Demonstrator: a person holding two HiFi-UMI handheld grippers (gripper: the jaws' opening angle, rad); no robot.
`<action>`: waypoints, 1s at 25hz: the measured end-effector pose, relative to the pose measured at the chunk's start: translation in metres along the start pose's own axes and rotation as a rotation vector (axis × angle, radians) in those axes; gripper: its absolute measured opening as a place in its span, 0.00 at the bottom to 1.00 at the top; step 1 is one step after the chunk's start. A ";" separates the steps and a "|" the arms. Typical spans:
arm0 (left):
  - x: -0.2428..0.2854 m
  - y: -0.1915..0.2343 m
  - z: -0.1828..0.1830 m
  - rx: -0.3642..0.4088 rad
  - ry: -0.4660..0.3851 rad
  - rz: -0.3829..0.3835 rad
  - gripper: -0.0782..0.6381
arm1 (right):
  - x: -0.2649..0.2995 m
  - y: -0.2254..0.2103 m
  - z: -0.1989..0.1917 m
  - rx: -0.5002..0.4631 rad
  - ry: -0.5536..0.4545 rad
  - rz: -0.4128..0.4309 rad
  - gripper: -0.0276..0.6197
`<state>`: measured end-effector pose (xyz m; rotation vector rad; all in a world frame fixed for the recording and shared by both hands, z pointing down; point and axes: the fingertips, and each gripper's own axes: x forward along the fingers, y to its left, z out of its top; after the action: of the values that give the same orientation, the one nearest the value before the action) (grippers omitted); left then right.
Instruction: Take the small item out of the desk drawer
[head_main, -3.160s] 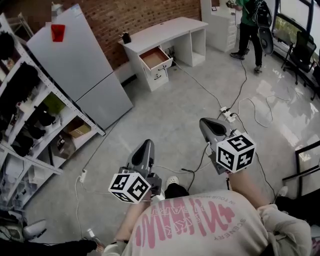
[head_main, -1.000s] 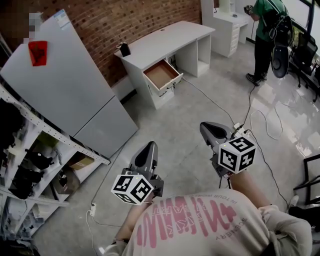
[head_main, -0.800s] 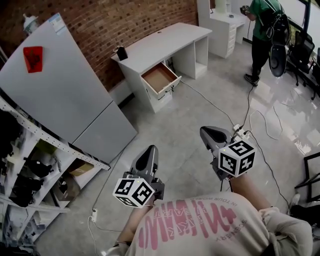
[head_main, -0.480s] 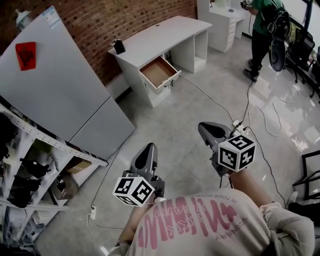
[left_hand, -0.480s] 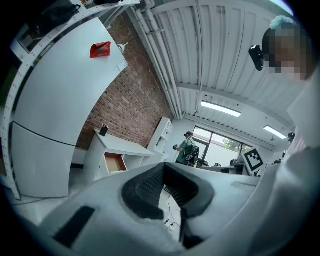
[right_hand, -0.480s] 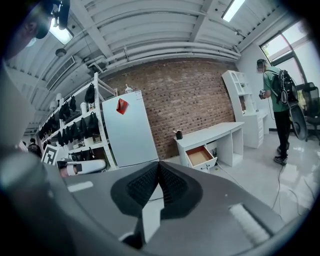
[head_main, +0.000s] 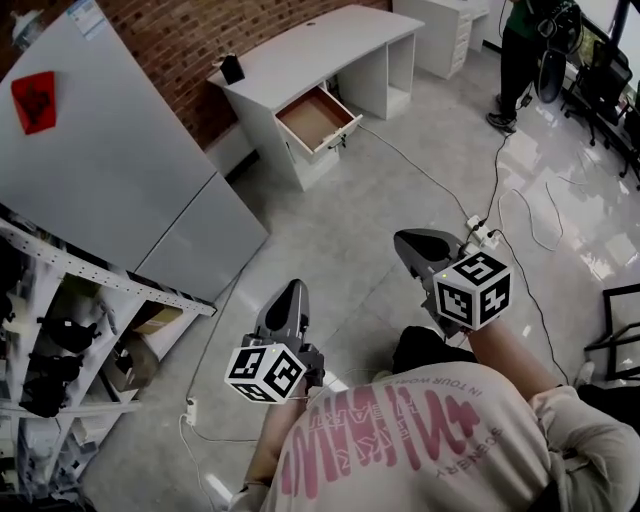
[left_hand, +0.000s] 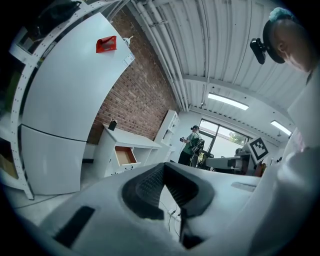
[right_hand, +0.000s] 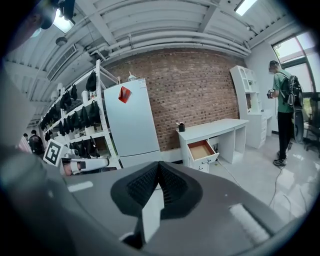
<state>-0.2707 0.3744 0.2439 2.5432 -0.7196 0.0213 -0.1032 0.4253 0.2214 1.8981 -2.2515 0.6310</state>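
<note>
Grey tiled floor (head_main: 360, 230), brick wall (head_main: 190, 30) at the far side. White fridge (head_main: 110, 170) stands against the wall, at left in the head view, with a shelf rack (head_main: 60, 330) beside it. White desk (head_main: 310, 45) right of the fridge, also against the wall. Its drawer (head_main: 312, 112) is pulled open, brown bottom showing; the small item cannot be made out inside at this range. Left gripper (head_main: 292, 290): jaws pressed together, nothing between them. Right gripper (head_main: 402, 240): jaws pressed together, nothing between them. Both are held over bare floor, well apart from the desk, pointing towards it.
</note>
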 end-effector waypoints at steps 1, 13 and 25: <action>0.001 0.004 -0.003 0.003 0.008 0.000 0.11 | 0.002 -0.002 -0.002 -0.009 0.013 -0.005 0.06; 0.044 0.024 0.011 0.052 0.040 -0.066 0.11 | 0.063 -0.040 0.027 -0.081 0.051 0.005 0.06; 0.156 0.074 0.084 0.103 -0.015 -0.088 0.11 | 0.190 -0.095 0.086 -0.040 0.009 0.097 0.06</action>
<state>-0.1826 0.2047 0.2266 2.6732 -0.6267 0.0105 -0.0353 0.2065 0.2335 1.7732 -2.3439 0.6016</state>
